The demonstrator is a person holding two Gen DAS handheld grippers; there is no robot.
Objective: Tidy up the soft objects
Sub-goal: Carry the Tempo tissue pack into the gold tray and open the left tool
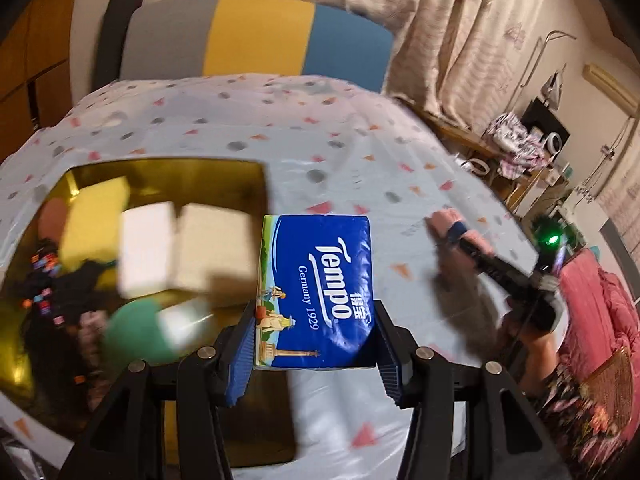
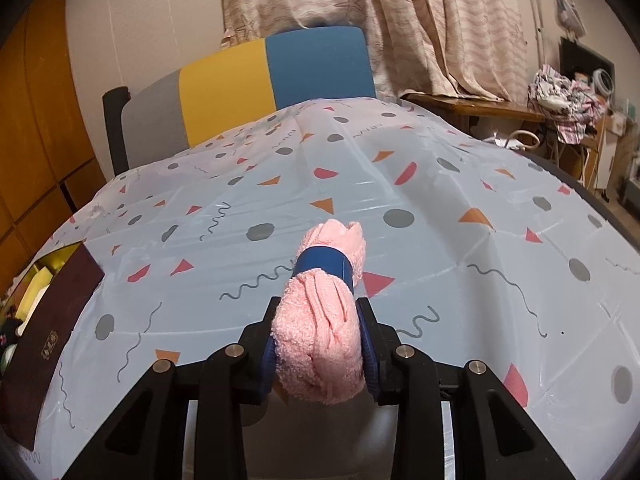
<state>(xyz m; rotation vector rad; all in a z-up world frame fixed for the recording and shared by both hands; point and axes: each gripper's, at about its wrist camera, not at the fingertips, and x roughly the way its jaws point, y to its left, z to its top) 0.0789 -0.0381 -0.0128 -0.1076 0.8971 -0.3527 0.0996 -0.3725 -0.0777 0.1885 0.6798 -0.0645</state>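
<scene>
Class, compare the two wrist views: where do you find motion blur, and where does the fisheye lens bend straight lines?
Left wrist view: the gold box and its contents smear with motion blur, while the tissue pack in the left gripper stays sharp. Right wrist view: crisp throughout, pink towel roll included; the tablecloth bulges into a dome.

both cameras sit just behind their own jaws, looking forward and steeply down along the fingers at the patterned tablecloth (image 2: 400, 216). the left view is close over the gold box (image 1: 160, 168) at 9 o'clock; the right view catches what seems to be that box's edge at 9 o'clock. both share the striped chair (image 1: 256, 36) at 12 o'clock.
</scene>
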